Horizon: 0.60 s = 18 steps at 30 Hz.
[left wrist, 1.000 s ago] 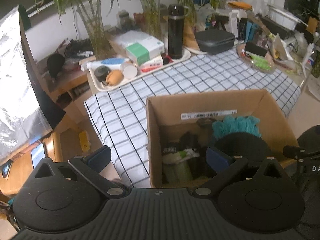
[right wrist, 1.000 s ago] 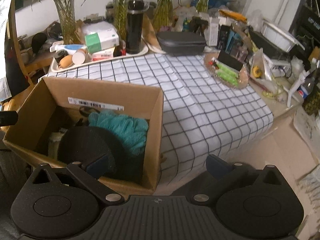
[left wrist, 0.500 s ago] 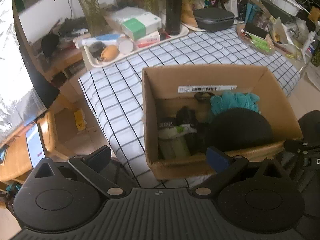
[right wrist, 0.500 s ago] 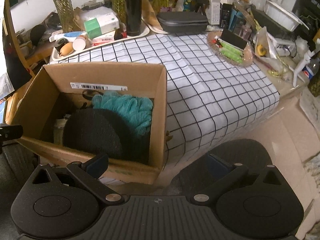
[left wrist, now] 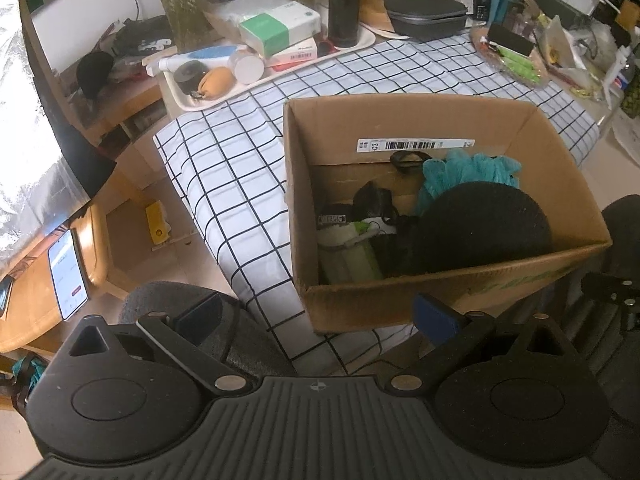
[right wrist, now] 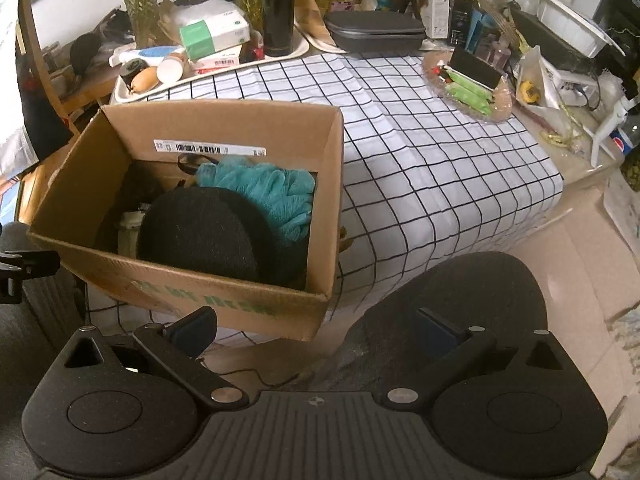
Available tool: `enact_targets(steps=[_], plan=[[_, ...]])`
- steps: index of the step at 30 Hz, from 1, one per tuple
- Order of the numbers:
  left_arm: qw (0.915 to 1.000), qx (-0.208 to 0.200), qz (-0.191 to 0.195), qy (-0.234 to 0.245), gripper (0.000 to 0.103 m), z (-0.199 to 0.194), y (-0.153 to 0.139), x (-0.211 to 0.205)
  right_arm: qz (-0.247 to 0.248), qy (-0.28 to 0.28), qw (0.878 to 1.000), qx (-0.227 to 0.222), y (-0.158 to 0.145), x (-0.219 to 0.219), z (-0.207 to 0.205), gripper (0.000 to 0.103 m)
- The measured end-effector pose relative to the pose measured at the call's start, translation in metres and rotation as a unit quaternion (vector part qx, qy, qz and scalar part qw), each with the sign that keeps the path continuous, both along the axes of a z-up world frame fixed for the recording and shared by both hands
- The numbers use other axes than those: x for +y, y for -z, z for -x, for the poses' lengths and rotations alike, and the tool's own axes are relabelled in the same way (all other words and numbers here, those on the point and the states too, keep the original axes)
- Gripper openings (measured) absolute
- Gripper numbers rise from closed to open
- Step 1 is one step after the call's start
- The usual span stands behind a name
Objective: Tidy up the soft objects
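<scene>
Both grippers, left (left wrist: 318, 316) and right (right wrist: 316, 328), spread wide, empty, above cardboard box (left wrist: 440, 120). Contents beneath black round cushion (right wrist: 200, 232) largely hidden.

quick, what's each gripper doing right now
left gripper: open, holding nothing
right gripper: open, holding nothing

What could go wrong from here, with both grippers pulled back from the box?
1. The box sits at the table's near edge, its front corner about at the cloth's drop; a clumsy push might tip it off.
2. The black round cushion fills much of the box over the teal pouf; adding more may make it spill.
3. Both grippers, left and right, are open and empty, so nothing is secured.
</scene>
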<state>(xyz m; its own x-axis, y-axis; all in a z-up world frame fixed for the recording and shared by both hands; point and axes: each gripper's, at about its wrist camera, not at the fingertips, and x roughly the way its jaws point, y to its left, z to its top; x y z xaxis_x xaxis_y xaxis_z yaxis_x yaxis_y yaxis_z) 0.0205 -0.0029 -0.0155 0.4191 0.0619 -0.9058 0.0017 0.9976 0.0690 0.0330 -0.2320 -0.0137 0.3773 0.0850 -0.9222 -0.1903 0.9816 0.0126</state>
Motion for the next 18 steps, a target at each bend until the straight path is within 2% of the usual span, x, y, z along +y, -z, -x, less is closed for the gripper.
enact_targets(steps=[9, 18], plan=[[1.0000, 0.003, -0.004, 0.001, 0.103, 0.0004, 0.0042, 0.0027, 0.004, -0.008, 1.000, 0.005, 0.0058, 0.0023, 0.0015, 0.103], [1.0000, 0.001, 0.001, 0.001, 0.103, 0.0011, 0.0046, 0.0038, 0.020, -0.011, 1.000, -0.009, 0.0034, 0.0057, 0.0028, 0.103]])
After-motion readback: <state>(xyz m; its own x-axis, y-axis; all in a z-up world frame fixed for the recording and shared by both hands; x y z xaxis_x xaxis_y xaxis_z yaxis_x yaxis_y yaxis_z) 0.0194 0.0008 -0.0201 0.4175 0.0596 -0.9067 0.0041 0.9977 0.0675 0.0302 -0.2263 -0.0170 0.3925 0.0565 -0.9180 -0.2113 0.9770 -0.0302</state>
